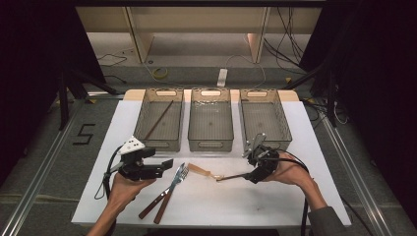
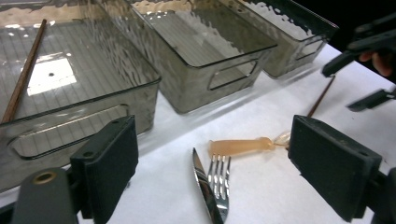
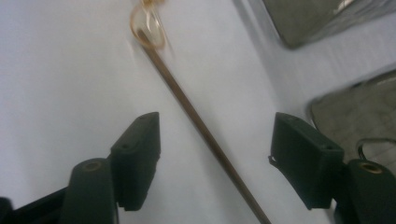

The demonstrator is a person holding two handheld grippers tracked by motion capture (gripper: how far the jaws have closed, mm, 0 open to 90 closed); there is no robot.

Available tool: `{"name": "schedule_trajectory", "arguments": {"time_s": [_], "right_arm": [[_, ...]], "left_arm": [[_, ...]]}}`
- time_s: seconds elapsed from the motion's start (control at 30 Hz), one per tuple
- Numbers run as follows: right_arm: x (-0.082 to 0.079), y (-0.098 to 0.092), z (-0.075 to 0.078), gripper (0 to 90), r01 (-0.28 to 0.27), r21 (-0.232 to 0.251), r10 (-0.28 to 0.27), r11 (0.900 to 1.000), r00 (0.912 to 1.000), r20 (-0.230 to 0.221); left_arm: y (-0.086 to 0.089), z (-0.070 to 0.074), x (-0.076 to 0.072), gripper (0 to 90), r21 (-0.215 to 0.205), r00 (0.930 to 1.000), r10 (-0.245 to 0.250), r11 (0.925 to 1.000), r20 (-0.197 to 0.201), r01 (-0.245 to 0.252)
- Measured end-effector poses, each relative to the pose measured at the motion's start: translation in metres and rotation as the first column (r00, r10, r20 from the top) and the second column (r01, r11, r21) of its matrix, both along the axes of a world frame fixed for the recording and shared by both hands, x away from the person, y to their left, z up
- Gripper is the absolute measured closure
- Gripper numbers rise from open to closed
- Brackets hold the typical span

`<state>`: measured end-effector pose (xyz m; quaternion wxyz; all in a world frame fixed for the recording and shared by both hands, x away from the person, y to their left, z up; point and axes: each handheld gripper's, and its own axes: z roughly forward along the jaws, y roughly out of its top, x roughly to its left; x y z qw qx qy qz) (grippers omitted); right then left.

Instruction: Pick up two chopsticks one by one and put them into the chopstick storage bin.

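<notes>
My left gripper [image 1: 166,167] [image 2: 211,135] is open just left of a fork [image 1: 181,173] [image 2: 219,171] and a knife [image 1: 169,189] [image 2: 204,185] with wooden handles, which lie side by side on the white table. Its jaws hold nothing. A translucent amber spoon [image 1: 201,171] [image 2: 242,146] lies at the table's middle. A brown chopstick [image 1: 232,176] [image 2: 322,95] [image 3: 196,119] runs from the spoon's bowl [image 3: 147,28] toward my right gripper [image 1: 248,170] [image 3: 215,120]. That gripper is open, low over the table, with the chopstick between its jaws and clear of both pads.
Three translucent grey bins stand in a row at the back: left bin [image 1: 147,142] [image 2: 140,93], middle bin [image 1: 210,143] [image 2: 219,60], right bin [image 1: 281,140]. A second chopstick [image 1: 158,120] [image 2: 23,77] lies in the left bin. The white table [image 1: 236,206] has bare room in front.
</notes>
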<state>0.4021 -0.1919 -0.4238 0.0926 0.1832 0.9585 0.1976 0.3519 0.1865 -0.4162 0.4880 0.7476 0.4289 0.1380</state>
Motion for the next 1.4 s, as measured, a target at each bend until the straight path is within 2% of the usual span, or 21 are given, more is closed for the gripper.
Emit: {"name": "schedule_trajectory", "arguments": {"time_s": [0.03, 0.1, 0.2, 0.23, 0.33, 0.43, 0.63, 0.8, 1.23, 1.4], "right_arm": [[0.002, -0.001, -0.002, 35.8, -0.012, -0.023, 0.013, 1.0, 0.9999, 0.003], [0.006, -0.001, -0.006, 39.3, -0.013, -0.04, 0.012, 0.999, 0.9998, -0.014], [0.015, -0.004, -0.012, 43.1, 0.001, -0.056, -0.003, 0.998, 0.9992, -0.039], [0.019, -0.005, -0.015, 44.8, 0.004, -0.08, -0.009, 0.997, 0.9986, -0.053], [0.021, -0.006, -0.017, 46.3, 0.0, -0.106, -0.006, 0.994, 0.9985, -0.054], [0.022, -0.008, -0.02, 48.2, -0.015, -0.134, 0.007, 0.991, 0.9984, -0.056], [0.025, -0.011, -0.025, 53.9, -0.012, -0.174, -0.003, 0.985, 0.9962, -0.087], [0.026, -0.012, -0.027, 57.1, -0.016, -0.184, -0.001, 0.983, 0.9955, -0.094], [0.028, -0.01, -0.03, 69.4, -0.03, -0.217, -0.003, 0.976, 0.9884, -0.152], [0.027, -0.009, -0.03, 70.7, -0.034, -0.225, 0.001, 0.974, 0.9893, -0.146]], "left_arm": [[-0.001, 0.0, -0.002, 15.4, 0.007, 1.0, -0.002, 1.0, 0.006, 0.002], [-0.002, -0.001, -0.005, 15.4, 0.016, 0.9999, -0.009, 0.9998, 0.009, 0.008], [-0.003, -0.004, -0.006, 15.4, 0.031, 0.9999, -0.014, 0.9994, 0.008, 0.014], [-0.003, -0.004, -0.007, 15.4, 0.04, 0.9998, -0.016, 0.9991, 0.008, 0.016], [-0.003, -0.005, -0.008, 15.3, 0.05, 0.9998, -0.017, 0.9986, 0.008, 0.017], [-0.002, -0.005, -0.009, 15.3, 0.045, 0.9998, -0.016, 0.9989, 0.008, 0.016], [0.0, -0.004, -0.013, 15.3, 0.044, 0.9996, -0.024, 0.9988, 0.012, 0.023], [0.0, -0.003, -0.015, 15.3, 0.043, 0.9995, -0.026, 0.9988, 0.015, 0.025], [-0.003, -0.005, -0.016, 15.3, 0.054, 0.9994, -0.033, 0.998, 0.014, 0.032], [-0.005, -0.005, -0.017, 15.3, 0.064, 0.9991, -0.038, 0.9973, 0.022, 0.036]]}}
